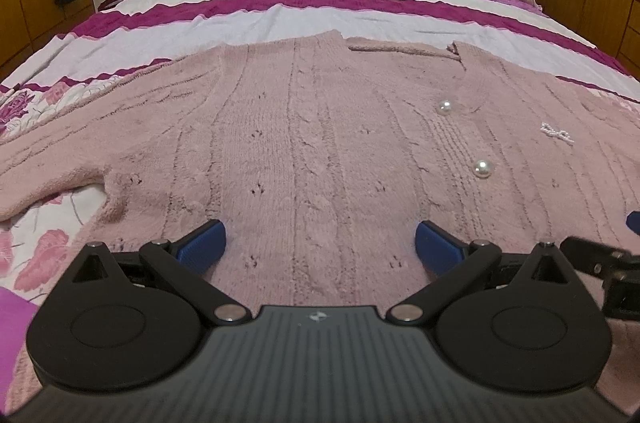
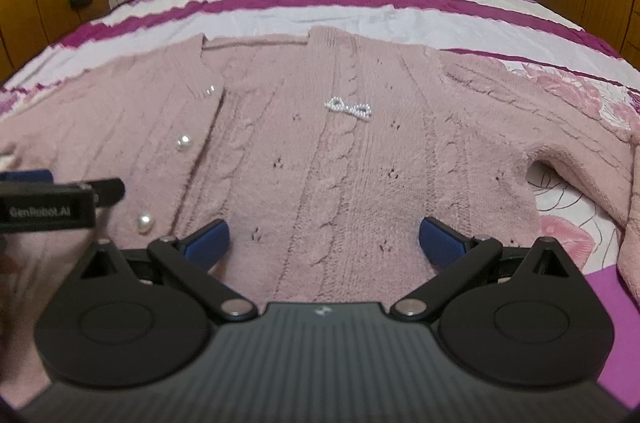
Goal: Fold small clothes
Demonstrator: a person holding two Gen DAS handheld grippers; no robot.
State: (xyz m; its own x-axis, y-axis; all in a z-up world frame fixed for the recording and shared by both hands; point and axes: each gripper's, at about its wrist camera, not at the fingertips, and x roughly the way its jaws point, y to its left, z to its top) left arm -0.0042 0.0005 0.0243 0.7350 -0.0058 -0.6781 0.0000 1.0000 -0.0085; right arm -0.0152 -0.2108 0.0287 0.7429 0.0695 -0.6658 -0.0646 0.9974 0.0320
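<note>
1. Left hand-held gripper [image 1: 320, 243] hovered low over the cardigan's [image 1: 300, 143] lower body, blue ribbed pads [image 1: 202, 241] spread wide apart, clamping nothing.
2. Right hand-held gripper [image 2: 324, 241] sat beside it, likewise spread and empty.
3. Cardigan lay flat, front up, on the bed [image 1: 320, 11]: pink cable knit, fuzzy, with round pearl buttons [image 1: 483, 168] and a beaded bow [image 2: 349, 108].
4. Bedcover was striped magenta and white, floral at its edges.

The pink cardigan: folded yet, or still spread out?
Spread out: the pink cardigan lies flat on the bed, both sleeves extended sideways, front unfolded.
</note>
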